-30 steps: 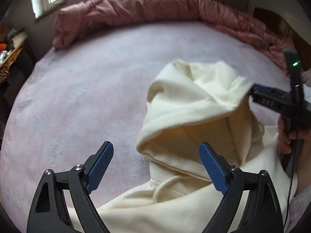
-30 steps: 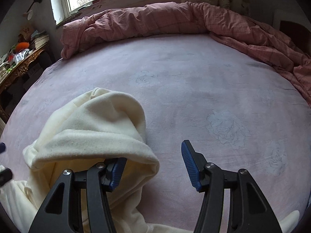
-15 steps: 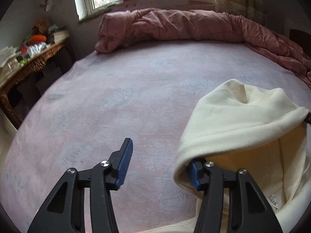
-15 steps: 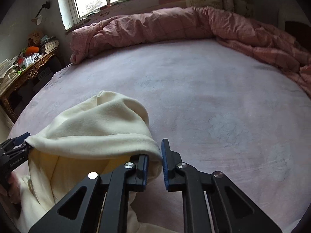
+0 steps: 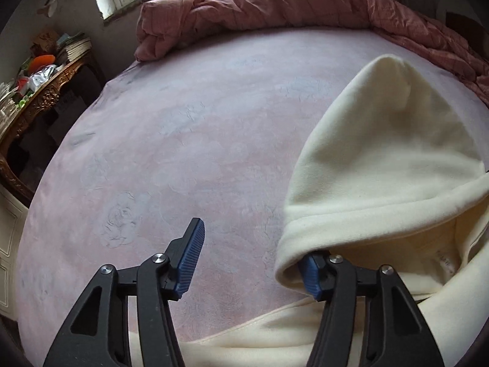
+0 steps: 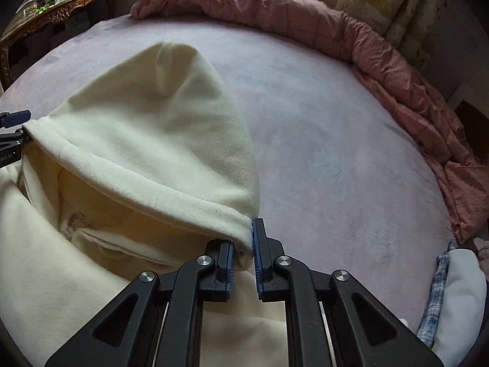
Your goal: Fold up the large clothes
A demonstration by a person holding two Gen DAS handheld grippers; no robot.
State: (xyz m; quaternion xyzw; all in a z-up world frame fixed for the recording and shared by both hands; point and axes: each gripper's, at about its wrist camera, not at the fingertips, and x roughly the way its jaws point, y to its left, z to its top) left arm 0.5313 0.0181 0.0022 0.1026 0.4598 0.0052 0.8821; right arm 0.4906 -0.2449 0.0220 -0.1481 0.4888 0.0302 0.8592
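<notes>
Cream fleece is what we are handling: one hoodie [image 6: 146, 140] lying on the pink bed [image 6: 321, 128], its hood [image 5: 388, 140] raised and tapering to a point that is aiming away from us toward the rumpled pink quilt [image 5: 275, 6] along the far edge. The hood's long axis is running from its hemmed opening near us out to that tip, and the body of the garment is spreading toward the bottom of both views.

We are holding two tools. Our right hand-held gripper [image 6: 244, 253] is clenched on the right end of the hood's hem, with the cloth pinched between its blue pads [image 6: 259, 263]. Our left hand-held gripper [image 5: 249, 263] is standing wide with its jaws opening; its right pad [image 5: 310, 278] is tucked under the left end of the hem while its left pad [image 5: 189, 260] is hanging clear over bare bedding, so it is grasping nothing.

One carved wooden desk [image 5: 45, 91] is sitting beside the bed at the left, cluttered with small items. At the right edge of the right wrist view, a small pile of other cloth [image 6: 452, 299], white and blue plaid, is lying on the bed
</notes>
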